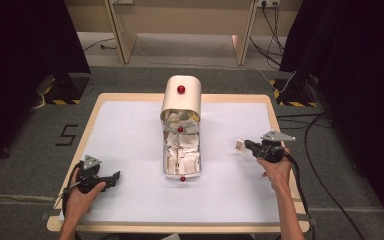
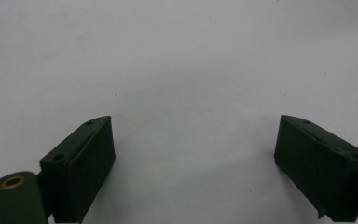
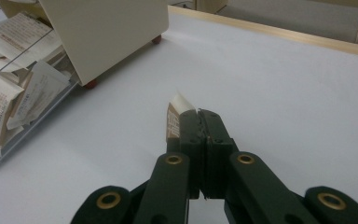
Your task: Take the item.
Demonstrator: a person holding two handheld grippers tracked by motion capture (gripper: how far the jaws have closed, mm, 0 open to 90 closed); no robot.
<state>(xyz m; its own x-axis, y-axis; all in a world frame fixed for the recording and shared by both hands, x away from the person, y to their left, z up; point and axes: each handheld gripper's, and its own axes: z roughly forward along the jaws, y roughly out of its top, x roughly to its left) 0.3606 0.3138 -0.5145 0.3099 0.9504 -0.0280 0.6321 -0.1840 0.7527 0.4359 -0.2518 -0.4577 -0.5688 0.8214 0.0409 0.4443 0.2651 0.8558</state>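
A cream box [image 1: 181, 97] with a red knob stands at the table's middle back, its clear drawer [image 1: 181, 155] pulled out toward me and full of paper sachets [image 3: 16, 88]. My right gripper [image 1: 247, 146] hovers right of the drawer, shut on one small sachet [image 1: 239, 145] that sticks out past its jaw tips [image 3: 176, 108]. My left gripper [image 1: 111, 178] rests low at the front left, jaws wide apart [image 2: 193, 154] over bare white table, nothing between them.
The white mat [image 1: 130, 145] covers a wood-rimmed table [image 1: 92, 112]. Wooden furniture legs [image 1: 122, 35] and cables [image 1: 275, 30] lie on the floor beyond. Dark curtains flank both sides.
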